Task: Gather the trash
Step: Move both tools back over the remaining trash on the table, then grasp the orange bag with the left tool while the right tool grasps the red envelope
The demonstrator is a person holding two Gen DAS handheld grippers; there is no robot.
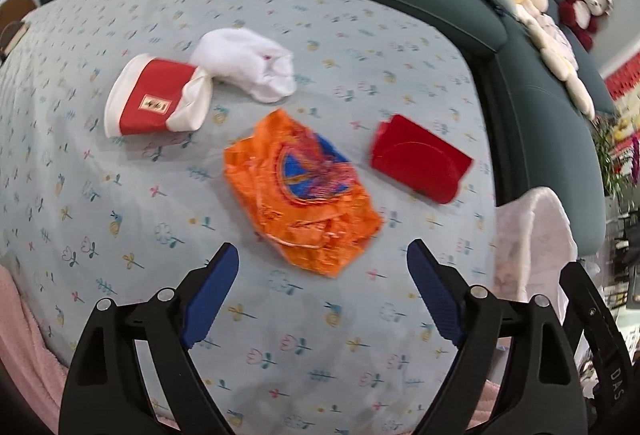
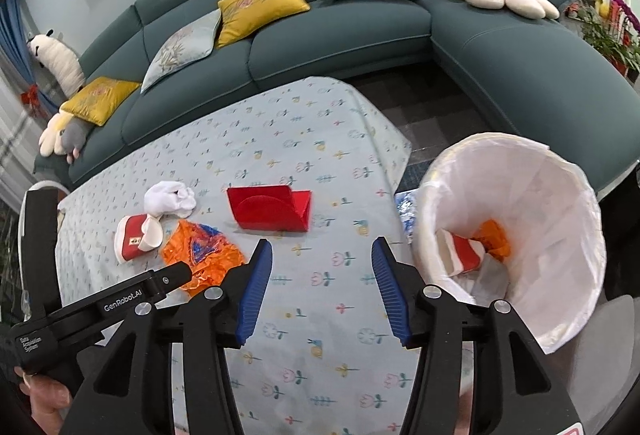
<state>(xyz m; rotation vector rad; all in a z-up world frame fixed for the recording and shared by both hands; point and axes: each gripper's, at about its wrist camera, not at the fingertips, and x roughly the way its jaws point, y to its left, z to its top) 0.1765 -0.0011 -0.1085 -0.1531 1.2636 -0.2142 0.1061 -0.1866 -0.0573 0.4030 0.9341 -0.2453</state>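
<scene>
A crumpled orange wrapper [image 1: 304, 195] lies on the flowered tablecloth [image 1: 120, 219], just ahead of my open, empty left gripper [image 1: 322, 255]. Beyond it lie a red and white carton [image 1: 152, 97], a crumpled white tissue [image 1: 248, 61] and a red folded card box [image 1: 418, 159]. In the right wrist view the same wrapper [image 2: 200, 255], carton [image 2: 134, 237], tissue [image 2: 170, 199] and red box [image 2: 270, 213] lie on the table. My right gripper [image 2: 322, 255] is open and empty above the cloth. A white-lined bin [image 2: 560, 219] at the right holds red-white and orange trash.
A teal corner sofa [image 2: 340, 35] with yellow and grey cushions, flower cushions and plush toys wraps around the table's far and right sides. The bin's liner [image 1: 532, 235] shows at the right in the left wrist view. Pink fabric [image 1: 24, 335] lies at the lower left.
</scene>
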